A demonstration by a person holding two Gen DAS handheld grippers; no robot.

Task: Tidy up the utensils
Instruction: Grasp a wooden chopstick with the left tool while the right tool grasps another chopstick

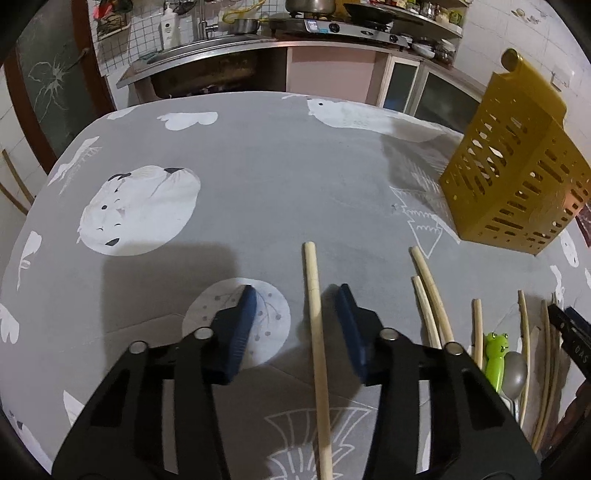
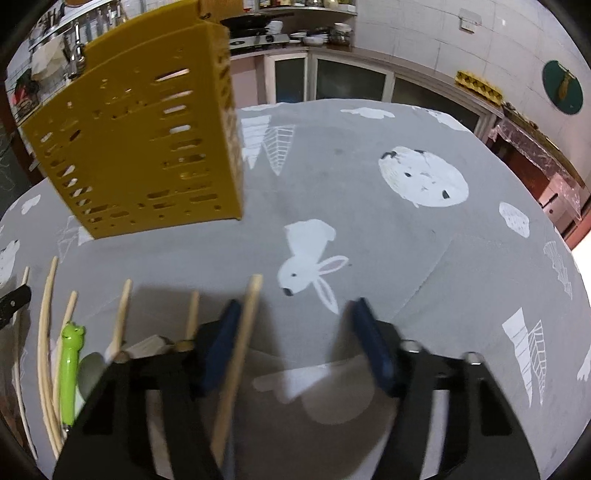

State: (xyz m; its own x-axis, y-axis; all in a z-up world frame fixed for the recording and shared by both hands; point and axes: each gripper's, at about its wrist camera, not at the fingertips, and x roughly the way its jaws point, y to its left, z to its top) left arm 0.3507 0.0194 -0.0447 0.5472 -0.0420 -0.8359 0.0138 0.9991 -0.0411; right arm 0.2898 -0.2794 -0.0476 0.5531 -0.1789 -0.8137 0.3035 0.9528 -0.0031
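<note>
A yellow slotted utensil holder (image 1: 517,177) stands on the grey patterned tablecloth at the right; it also shows in the right wrist view (image 2: 144,147) at upper left. My left gripper (image 1: 297,306) is open, its blue jaws either side of one wooden chopstick (image 1: 317,354) lying on the cloth. My right gripper (image 2: 293,332) is open, with a chopstick (image 2: 240,354) lying by the inner side of its left jaw. More chopsticks (image 1: 432,302) and a spoon with a green frog handle (image 1: 496,356) lie to the right of the left gripper; the frog spoon (image 2: 70,365) also shows in the right wrist view.
The table (image 1: 258,155) is covered by a grey cloth with white animal prints. Behind it stand a kitchen counter with a sink (image 1: 207,55) and a gas stove (image 1: 340,27). Cabinets (image 2: 332,77) line the back wall.
</note>
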